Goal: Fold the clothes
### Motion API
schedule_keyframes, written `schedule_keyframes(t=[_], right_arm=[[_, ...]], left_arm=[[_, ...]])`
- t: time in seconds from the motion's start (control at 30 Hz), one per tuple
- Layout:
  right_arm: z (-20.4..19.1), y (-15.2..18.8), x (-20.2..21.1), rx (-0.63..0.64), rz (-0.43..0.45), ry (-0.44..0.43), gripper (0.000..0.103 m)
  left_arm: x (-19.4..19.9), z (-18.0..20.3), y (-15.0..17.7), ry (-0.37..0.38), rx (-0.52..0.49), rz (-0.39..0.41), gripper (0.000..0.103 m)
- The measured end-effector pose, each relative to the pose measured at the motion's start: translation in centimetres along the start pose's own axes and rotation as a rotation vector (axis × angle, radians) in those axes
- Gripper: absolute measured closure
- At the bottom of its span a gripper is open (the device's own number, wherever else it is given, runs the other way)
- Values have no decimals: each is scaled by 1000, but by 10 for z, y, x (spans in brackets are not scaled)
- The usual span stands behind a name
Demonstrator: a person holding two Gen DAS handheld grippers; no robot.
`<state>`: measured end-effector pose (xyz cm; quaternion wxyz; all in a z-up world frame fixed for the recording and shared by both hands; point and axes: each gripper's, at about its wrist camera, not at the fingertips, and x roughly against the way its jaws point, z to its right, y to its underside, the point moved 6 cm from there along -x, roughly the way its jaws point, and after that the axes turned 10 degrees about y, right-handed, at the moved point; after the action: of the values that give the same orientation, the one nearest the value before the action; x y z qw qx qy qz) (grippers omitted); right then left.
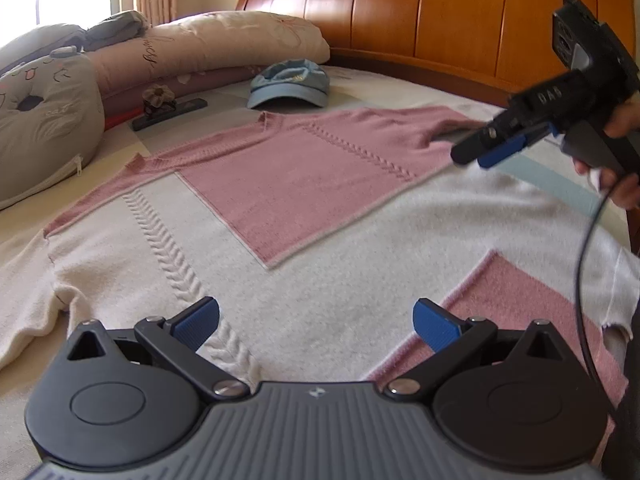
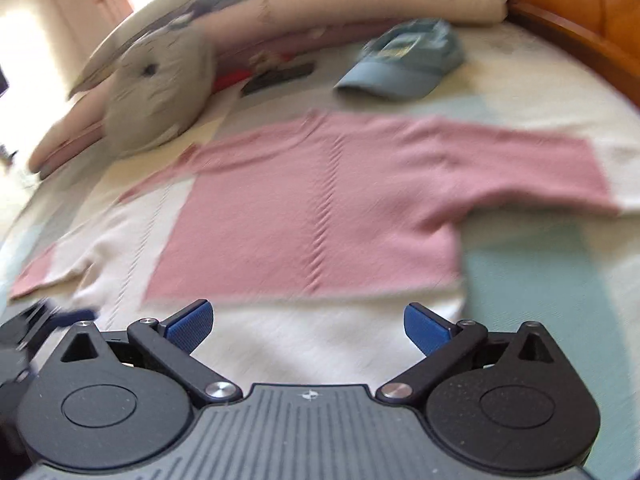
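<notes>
Nearest to us, our left tongs (image 1: 316,322) stand wide, nothing between the blue pads (image 1: 200,320), hovering above the cream lower part of the sweater (image 1: 304,184). On the grey body behind them we see only a small four-point emblem, no words.

Our right tongs (image 2: 308,326) are equally wide and empty in their own blurred view, poised over the sweater's cream hem. Seen from the left wrist camera they sit at about two o'clock, held by a hand (image 1: 624,148), with "DA6" or something close to it printed in pale letters on the black housing; the last character is hard to read.

Between both tongs the pink-and-cream knitted sweater lies spread flat on the bed (image 1: 560,184), a cable stitch running up it, one sleeve stretched toward nine o'clock.

Beyond its neckline, near twelve o'clock, rests a light blue cap (image 1: 288,84). At ten o'clock lies a grey cushion (image 1: 44,120) stitched with the small word "cat", and behind it a pink bolster (image 1: 200,52) bearing cursive script that we cannot make out. Farthest stands the wooden headboard (image 1: 440,12).
</notes>
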<state>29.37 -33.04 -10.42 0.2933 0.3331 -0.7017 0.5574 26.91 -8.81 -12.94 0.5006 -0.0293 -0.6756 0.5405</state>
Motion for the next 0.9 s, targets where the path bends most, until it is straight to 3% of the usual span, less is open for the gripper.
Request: schedule_keyframes(t=[0.07,0.23,0.43,0.53,0.73,0.9], right_arm=[[10,12,-11,-22,-36,30,0],[36,13,7,-72,42,132,0],[14,27,34,-80,60,8,0],[16,47,17,-87,10,62,0],[16,84,35,-34,144,108,0],[1,94,41,115,165,242,0]], left_arm=[[-3,4,1,3,1,-4,1],[-3,11,1,47,-2,15,1],[-6,13,1,67,3,17,1],[-8,15,2,56,-5,7,1],[-10,18,4,75,-12,4,1],[-9,18,4,65,-20,13,1]])
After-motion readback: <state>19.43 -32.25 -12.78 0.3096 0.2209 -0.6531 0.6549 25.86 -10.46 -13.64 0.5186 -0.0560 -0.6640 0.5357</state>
